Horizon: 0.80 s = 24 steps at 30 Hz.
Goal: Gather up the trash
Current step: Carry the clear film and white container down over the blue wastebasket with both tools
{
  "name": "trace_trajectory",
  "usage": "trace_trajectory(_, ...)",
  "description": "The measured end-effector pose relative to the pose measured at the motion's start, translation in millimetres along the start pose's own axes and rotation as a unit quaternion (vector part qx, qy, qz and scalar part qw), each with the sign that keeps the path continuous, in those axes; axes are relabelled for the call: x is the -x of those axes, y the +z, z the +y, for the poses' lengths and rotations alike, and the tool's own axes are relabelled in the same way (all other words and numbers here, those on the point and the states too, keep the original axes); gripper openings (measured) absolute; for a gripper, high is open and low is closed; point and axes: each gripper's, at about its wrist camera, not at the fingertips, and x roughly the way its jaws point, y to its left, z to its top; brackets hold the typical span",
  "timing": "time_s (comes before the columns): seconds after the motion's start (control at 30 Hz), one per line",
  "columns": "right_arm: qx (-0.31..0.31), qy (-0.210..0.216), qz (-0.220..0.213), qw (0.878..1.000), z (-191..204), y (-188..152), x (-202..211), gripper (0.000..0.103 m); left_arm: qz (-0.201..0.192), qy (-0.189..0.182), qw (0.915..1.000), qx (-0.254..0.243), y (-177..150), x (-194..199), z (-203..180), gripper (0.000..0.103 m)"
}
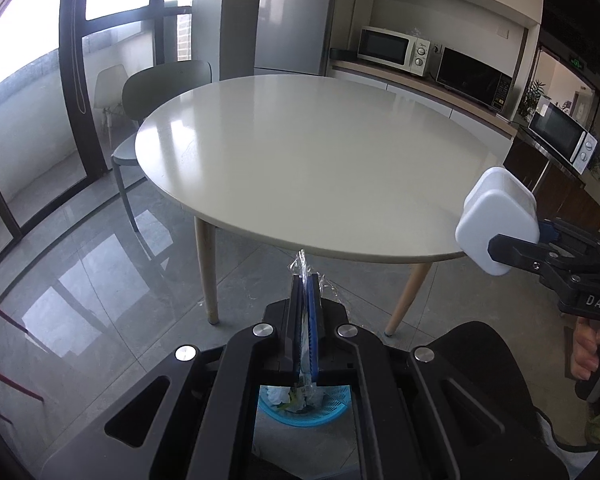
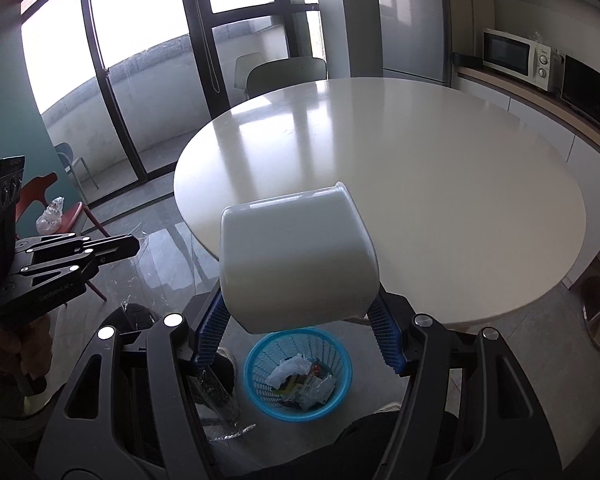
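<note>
My left gripper [image 1: 307, 280] is shut on a sheet of clear plastic wrap [image 1: 302, 263], which sticks out past the fingertips and also hangs below them. From the right wrist view, this gripper [image 2: 134, 244] is at the left, and the clear wrap [image 2: 216, 396] trails down toward the floor. A white plastic container [image 2: 296, 256], tilted on its side, is clamped between the blue pads of my right gripper [image 2: 296, 308]. Directly below it on the floor stands a blue mesh trash basket [image 2: 256, 360] holding paper and wrappers. In the left wrist view the container [image 1: 496, 220] sits at the right, and the basket [image 1: 336, 408] is under my fingers.
A round beige table [image 1: 320, 168] stands just ahead, with a grey chair [image 1: 160, 88] behind it. A fridge [image 1: 296, 20] and microwaves [image 1: 394, 50] line the back counter. A red chair [image 2: 76, 216] at the left carries crumpled plastic [image 2: 50, 214]. The person's dark trouser legs are near the basket.
</note>
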Motion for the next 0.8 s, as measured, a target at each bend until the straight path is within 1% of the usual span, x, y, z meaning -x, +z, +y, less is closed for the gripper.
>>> trace_trajectory(0.13, 0.003, -0.003, 0.012, 1.000, 8.6, -22.2, 9.7, 0.060, 0.006, 0.014, 0.9999, 0.000, -8.3, -6.4, -1.8, 0.002)
trace_trajectory(0.27, 0.000, 0.007, 0.026, 1.000, 13.7, -40.5, 14.7, 0.060, 0.015, 0.027, 0.9995, 0.000, -22.3, -16.2, 2.5, 0.002)
trace_trajectory(0.4, 0.000, 0.012, 0.044, 0.999, 19.0, -59.4, 9.5, 0.060, 0.027, 0.042, 0.9987, 0.005, -31.9, -30.7, 7.1, 0.002)
trace_trajectory(0.5, -0.006, 0.011, 0.065, 0.998, 18.4, -74.5, -6.2, 0.060, 0.041, 0.052, 0.9977, 0.015, -39.2, -46.4, 13.6, 0.002)
trace_trajectory(0.63, -0.020, 0.009, 0.095, 0.995, 15.4, -94.4, -38.8, 0.060, 0.060, 0.064, 0.9958, 0.027, -50.2, -69.9, 24.0, 0.002)
trace_trajectory(0.73, -0.044, 0.017, 0.118, 0.992, 11.9, -108.6, -66.3, 0.060, 0.073, 0.073, 0.9941, 0.034, -59.1, -89.1, 31.4, 0.002)
trace_trajectory(0.8, -0.058, 0.016, 0.134, 0.989, 9.3, -119.9, -85.2, 0.061, 0.083, 0.080, 0.9926, 0.038, -66.4, -103.2, 35.5, 0.002)
